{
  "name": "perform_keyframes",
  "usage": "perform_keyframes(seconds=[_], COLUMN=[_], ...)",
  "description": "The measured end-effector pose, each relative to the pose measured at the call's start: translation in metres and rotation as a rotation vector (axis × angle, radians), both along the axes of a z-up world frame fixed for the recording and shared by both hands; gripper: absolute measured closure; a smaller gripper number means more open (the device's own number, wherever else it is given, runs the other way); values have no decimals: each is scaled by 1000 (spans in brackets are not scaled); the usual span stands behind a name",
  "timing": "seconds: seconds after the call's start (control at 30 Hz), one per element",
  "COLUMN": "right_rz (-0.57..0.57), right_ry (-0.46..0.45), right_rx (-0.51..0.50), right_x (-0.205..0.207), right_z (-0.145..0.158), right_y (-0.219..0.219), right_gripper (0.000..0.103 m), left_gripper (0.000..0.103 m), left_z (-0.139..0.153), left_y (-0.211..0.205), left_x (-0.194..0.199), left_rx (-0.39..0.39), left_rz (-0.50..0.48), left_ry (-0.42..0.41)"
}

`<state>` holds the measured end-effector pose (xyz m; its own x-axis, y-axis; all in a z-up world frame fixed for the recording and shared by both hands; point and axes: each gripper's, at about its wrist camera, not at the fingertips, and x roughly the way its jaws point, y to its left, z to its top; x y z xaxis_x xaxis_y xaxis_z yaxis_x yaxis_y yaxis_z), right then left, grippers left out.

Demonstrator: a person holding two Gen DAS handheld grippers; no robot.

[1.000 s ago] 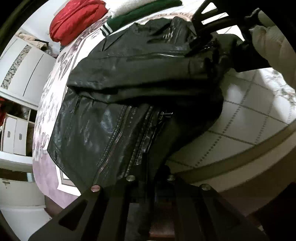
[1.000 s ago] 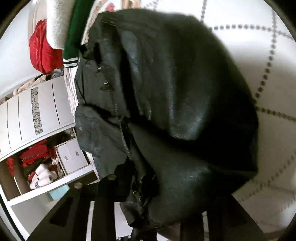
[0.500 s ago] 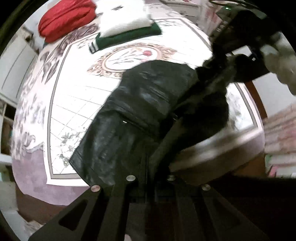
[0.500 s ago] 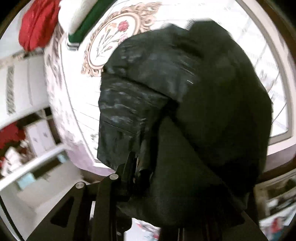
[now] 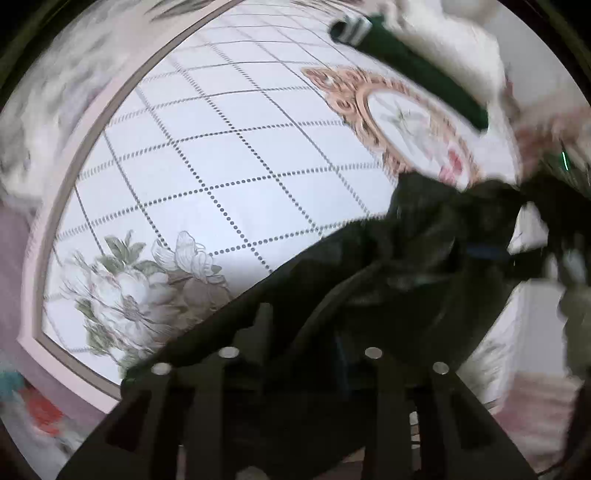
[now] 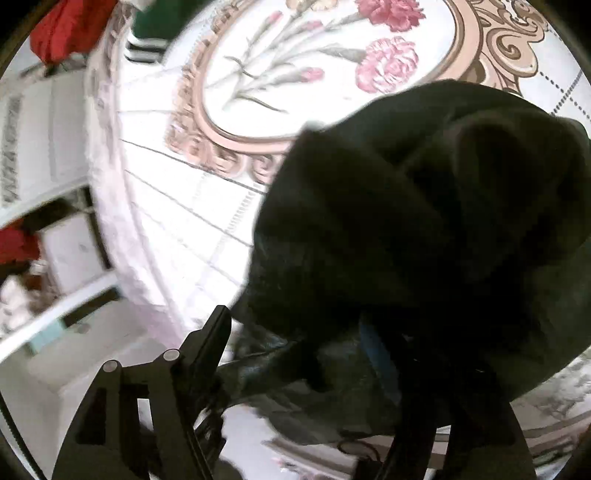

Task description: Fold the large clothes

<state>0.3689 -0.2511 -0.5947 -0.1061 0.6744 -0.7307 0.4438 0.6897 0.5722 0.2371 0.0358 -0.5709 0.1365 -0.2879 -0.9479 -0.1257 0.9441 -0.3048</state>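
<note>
A black leather jacket (image 5: 399, 266) hangs bunched in the air above a bed with a white floral quilt (image 5: 229, 155). My left gripper (image 5: 301, 343) is shut on the jacket's edge; the cloth covers the fingertips. My right gripper (image 6: 306, 354) is shut on the jacket (image 6: 424, 221) too, and the dark cloth hides its right finger. In the left wrist view the right gripper (image 5: 554, 229) shows blurred at the far right, holding the other end of the jacket.
A folded green garment (image 5: 413, 62) with a white one on top lies at the far side of the bed; the green one also shows in the right wrist view (image 6: 155, 22). A red cushion (image 6: 66, 26) and white shelves (image 6: 44, 155) stand beyond the bed.
Both grippers lifted the jacket off the quilt and swung it up and toward the near edge of the bed. The jacket now hangs bunched between them instead of lying spread flat.
</note>
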Motion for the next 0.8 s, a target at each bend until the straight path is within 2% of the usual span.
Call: perform_keyframes(seconds=[0.03,0.07,0.1,0.2,0.27,0.3,0.33,0.37,0.4,0.47,0.5,0.53,0.57,0.67,0.73,0.77,0.8], right_rz=[-29,-44,-62,-90,-36,-2,20,22,30,82,110,99,61,44,-11,-34,-46], right_ry=[-30,-50,-80,-146,-186,-198,-210,-223,-251,-294,-280,-251,-241,-188,-196,-205,-215], right_rx=[42,64,78,28,-41,-53,-68,-90,-141,-287,-341,-351,-339,-260,-204,-202,-212], right_x=[-2,-6,-13,-31,-37,-35,-32,-26,-18,-1,6,13,17,21,6,-4,-13], right_z=[8,17,30,57,64,62,57,51,42,16,-6,-28,-32,-16,8,18,26], right_y=[-7,-14,-25,-52,-53,-48,-41,-35,-28,-16,-11,-11,-17,-31,-57,-70,-81], right_gripper=[29,28,27,24,24,31,41,62,69,70,72,72,72,69,57,46,41], left_gripper=[51,30,20,20,16,6,1,0,0,0,0,0,0,0,0,0,0], left_z=[4,8,14,30,39,42,44,45,44,38,34,31,27,26,16,10,-4], left_y=[7,13,20,35,33,29,23,17,10,-6,-14,-20,-27,-48,-66,-71,-76], left_x=[-3,-6,-8,-18,-22,-23,-24,-22,-16,-8,-3,1,6,15,25,30,36], left_rx=[-14,-31,-57,-97,-79,-68,-44,-10,24,109,145,160,163,110,109,119,142], left_rz=[42,74,112,222,257,261,260,256,249,224,212,202,187,168,144,133,125], left_ry=[-9,-19,-30,-56,-76,-90,-115,-139,-154,-185,-193,-197,-200,-196,-152,-118,-64])
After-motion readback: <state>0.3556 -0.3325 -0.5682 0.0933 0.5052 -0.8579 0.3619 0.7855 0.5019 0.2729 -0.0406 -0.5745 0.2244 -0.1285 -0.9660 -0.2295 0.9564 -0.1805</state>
